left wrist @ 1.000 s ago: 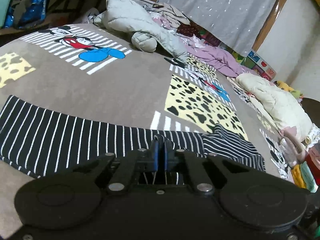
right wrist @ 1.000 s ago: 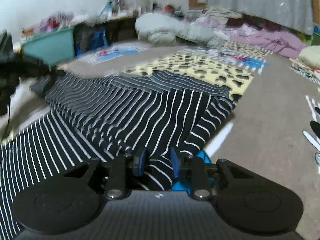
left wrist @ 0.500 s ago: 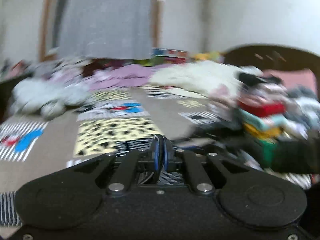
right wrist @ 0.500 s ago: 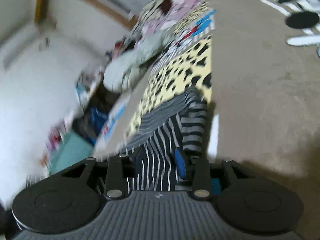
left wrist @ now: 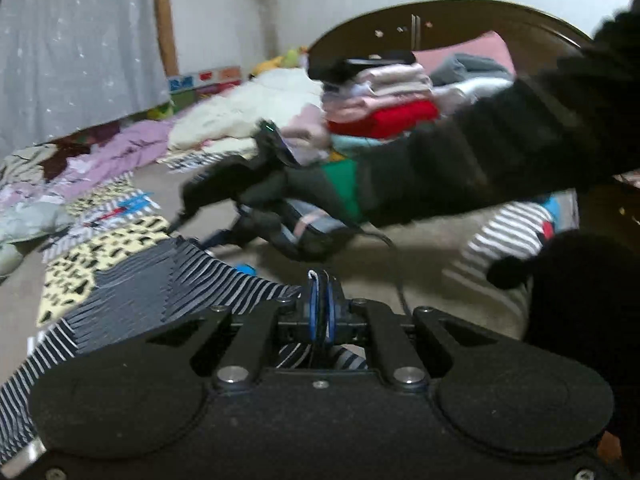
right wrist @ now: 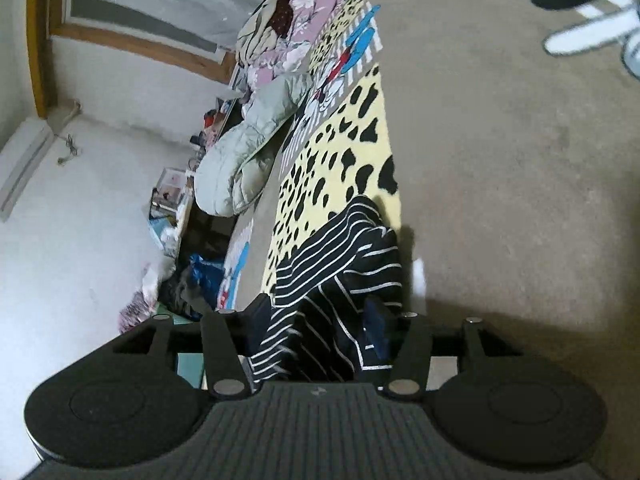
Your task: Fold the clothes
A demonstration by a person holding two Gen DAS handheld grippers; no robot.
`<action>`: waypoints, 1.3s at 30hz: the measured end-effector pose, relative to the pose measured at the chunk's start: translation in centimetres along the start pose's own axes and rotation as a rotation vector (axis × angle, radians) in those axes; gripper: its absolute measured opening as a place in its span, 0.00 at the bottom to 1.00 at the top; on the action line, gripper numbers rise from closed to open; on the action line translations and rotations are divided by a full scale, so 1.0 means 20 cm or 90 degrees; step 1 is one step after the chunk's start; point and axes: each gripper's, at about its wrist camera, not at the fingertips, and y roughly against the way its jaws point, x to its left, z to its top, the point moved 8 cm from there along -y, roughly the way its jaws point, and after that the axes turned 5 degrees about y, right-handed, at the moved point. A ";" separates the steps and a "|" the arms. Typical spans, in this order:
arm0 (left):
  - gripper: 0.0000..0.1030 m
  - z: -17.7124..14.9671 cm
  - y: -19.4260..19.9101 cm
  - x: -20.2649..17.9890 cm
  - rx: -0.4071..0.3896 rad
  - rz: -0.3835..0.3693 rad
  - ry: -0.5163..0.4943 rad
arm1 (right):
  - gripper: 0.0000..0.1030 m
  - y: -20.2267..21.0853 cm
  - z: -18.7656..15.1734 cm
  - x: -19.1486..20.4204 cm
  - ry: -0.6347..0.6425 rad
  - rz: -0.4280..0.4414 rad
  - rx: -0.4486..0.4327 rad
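Left hand-held gripper (left wrist: 320, 304) pressed together, pinching the edge of the striped shirt (left wrist: 152, 292), which trails off to its left over the patterned carpet (right wrist: 500, 160). Right hand-held gripper (right wrist: 316, 332) spread, just been opening, shirt cloth hanging loose between its pads. Black sleeve (left wrist: 500, 152) ahead of the left one.

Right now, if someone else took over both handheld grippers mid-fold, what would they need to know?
Left gripper: shut on an edge of the black white-striped knit garment, pulling it across.
Right gripper: jaws have just been opening; garment lies loose between them, pads no longer pressing.
Garment lies bunched on the tan patterned blanket, over its yellow spotted patch.
Done: part folded over.
Left: lay the edge down, flatten, finish folding.
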 end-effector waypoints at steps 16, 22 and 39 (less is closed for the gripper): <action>0.03 -0.24 -0.05 -0.17 0.082 -0.019 -0.050 | 0.33 0.02 0.00 0.06 0.101 -0.060 0.033; 0.34 -0.31 -0.09 -0.25 0.122 -0.023 -0.090 | 0.33 0.01 -0.03 0.02 0.101 -0.081 0.045; 0.18 -0.36 -0.18 -0.11 0.141 0.048 0.066 | 0.47 0.51 -0.34 0.35 0.347 -0.103 -0.012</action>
